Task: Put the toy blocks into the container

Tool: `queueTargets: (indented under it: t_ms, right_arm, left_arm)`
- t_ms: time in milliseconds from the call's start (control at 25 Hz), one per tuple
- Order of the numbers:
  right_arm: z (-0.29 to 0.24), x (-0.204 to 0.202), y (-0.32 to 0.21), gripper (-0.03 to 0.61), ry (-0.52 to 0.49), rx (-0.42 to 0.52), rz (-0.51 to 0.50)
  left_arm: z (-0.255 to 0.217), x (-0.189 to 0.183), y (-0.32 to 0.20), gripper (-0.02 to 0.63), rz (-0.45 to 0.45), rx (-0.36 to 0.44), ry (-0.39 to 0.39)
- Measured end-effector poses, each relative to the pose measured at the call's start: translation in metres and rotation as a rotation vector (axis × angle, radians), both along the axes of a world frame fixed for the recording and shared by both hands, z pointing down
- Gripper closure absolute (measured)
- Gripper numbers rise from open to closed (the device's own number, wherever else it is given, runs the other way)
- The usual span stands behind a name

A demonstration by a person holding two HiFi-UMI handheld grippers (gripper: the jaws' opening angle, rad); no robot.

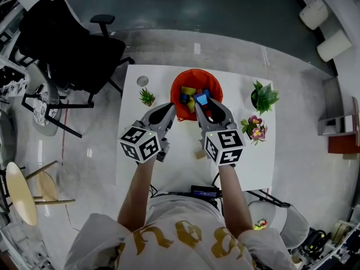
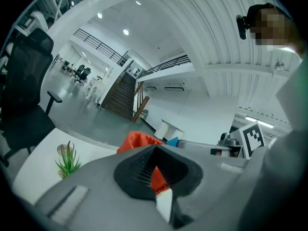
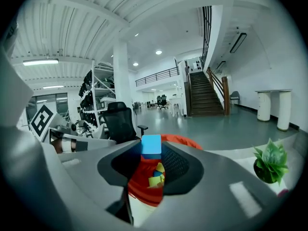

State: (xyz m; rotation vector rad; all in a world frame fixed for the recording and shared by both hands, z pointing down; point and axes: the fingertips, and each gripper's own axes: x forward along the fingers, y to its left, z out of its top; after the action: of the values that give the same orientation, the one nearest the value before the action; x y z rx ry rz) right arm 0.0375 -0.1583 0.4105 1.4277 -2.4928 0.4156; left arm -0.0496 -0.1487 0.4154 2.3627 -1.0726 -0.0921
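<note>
Blue block point(image 3: 151, 145) in right claw point(image 3: 151, 149), apparently over container point(image 1: 175, 91)

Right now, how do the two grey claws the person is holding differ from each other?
The right gripper clamps a blue block; the left gripper holds nothing. The right gripper's jaws are kept apart by the block, while the left gripper's tips meet. The right gripper's tips are over the orange container; the left gripper's are at its rim. Both are grey and point towards the container.
</note>
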Motion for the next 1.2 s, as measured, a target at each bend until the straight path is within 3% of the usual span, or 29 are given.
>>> queueTargets:
  t_ms: [320,720,1200]
  right_arm:
    - [0.000,-0.015,-0.014,0.416,0.003,-0.027,-0.031]
    - [0.011,-0.026,-0.022,0.414,0.088,-0.078,-0.077]
    - [0.011,-0.031,-0.018,0.390,0.105,-0.064,-0.115]
  left_arm:
    - [-0.001,-0.005,-0.014,0.612,-0.020,-0.002,0.015]
    - [0.008,-0.002,-0.024,0.612,-0.036,-0.015,0.015]
    - [0.010,-0.006,-0.021,0.612,-0.051,-0.021,0.021]
